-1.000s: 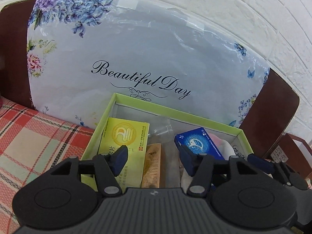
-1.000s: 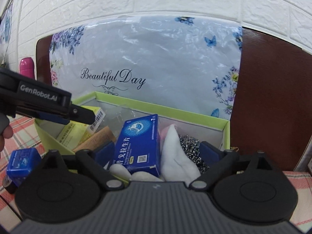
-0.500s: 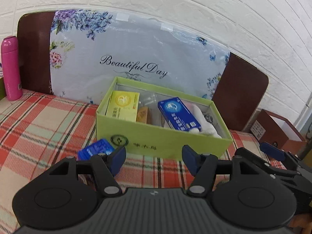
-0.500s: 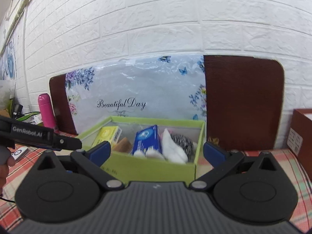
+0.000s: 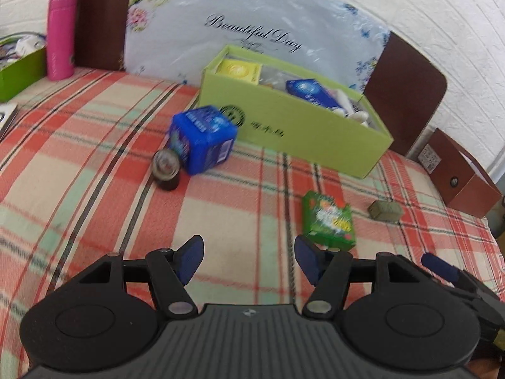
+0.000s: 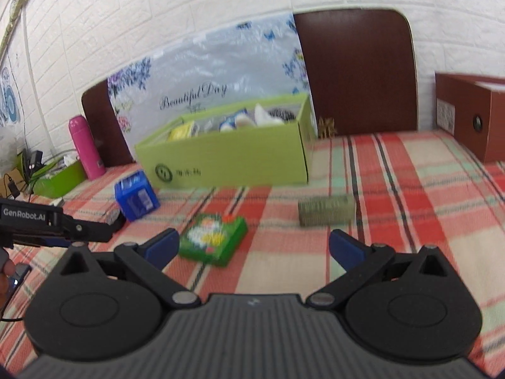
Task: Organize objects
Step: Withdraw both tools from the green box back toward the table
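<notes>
A lime green box (image 5: 303, 135) (image 6: 233, 154) stands on the plaid cloth, holding a yellow packet, a blue carton and white things. In front of it lie a blue box (image 5: 202, 139) (image 6: 135, 197), a small dark bottle (image 5: 165, 167), a green printed packet (image 5: 328, 221) (image 6: 214, 237) and an olive block (image 5: 385, 210) (image 6: 325, 211). My left gripper (image 5: 247, 260) hangs open and empty above bare cloth, the green packet just right of its right finger. My right gripper (image 6: 254, 248) is wide open and empty, the green packet by its left finger, the olive block beyond.
A pink flask (image 5: 60, 34) (image 6: 85, 148) and a green tray (image 5: 19, 69) with cables stand far left. A brown box (image 5: 464, 177) (image 6: 473, 113) sits at the right. A floral board and dark panels lean on the white brick wall behind.
Both grippers have pulled back from over the green box, and the loose things on the cloth have come into view. The right gripper's jaws stand wider than a second ago.
</notes>
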